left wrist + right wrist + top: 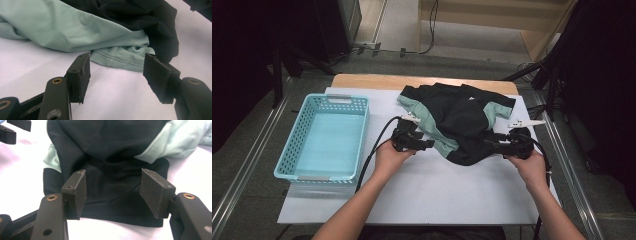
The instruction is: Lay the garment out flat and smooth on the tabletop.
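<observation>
High view: crumpled garment (460, 122), black and mint, lies on white desk (427, 192) between left gripper (426, 144) and right gripper (490, 144); blue basket (294, 157) well apart beyond left gripper.

Left gripper view: jaws apart, nothing between, mint hem just ahead of tips.

Right gripper view: jaws apart, black hem edge lies between pads (78, 192), not pressed.

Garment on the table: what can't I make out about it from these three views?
- Garment, high view: crumpled, so its type and full shape are hidden by its own folds.
- Left gripper view: the upper part is cut off by the top edge.
- Right gripper view: the near black hem is partly covered by the right gripper.
</observation>
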The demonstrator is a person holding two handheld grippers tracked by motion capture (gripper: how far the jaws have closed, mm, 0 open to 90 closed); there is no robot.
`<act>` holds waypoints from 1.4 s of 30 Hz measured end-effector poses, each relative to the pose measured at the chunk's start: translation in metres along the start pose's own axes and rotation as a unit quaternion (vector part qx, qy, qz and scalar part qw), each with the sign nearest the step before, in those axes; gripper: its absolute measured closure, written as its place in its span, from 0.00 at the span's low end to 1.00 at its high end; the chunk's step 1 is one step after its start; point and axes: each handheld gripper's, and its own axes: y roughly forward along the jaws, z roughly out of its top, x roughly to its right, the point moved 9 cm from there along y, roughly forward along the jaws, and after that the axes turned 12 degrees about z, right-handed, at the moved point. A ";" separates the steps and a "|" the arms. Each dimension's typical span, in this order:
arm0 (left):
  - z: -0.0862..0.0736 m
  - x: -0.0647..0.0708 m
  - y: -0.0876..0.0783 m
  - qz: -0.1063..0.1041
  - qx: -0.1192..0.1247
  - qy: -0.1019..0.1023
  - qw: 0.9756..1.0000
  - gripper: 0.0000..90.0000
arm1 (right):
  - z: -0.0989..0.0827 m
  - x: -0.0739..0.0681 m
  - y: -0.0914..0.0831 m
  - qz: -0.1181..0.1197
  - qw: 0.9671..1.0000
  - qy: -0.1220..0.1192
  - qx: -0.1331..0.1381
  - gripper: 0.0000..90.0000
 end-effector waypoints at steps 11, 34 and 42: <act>-0.001 0.009 0.020 0.003 -0.010 0.027 1.000 0.46 | -0.011 0.013 -0.002 -0.012 1.000 0.012 0.001 0.41; -0.003 0.011 0.043 0.033 -0.008 0.065 0.997 0.54 | -0.024 0.038 0.007 -0.043 0.999 0.031 -0.007 0.41; -0.006 0.009 0.044 0.069 0.017 0.073 0.995 0.78 | -0.032 0.043 0.022 -0.039 0.998 0.039 -0.033 0.48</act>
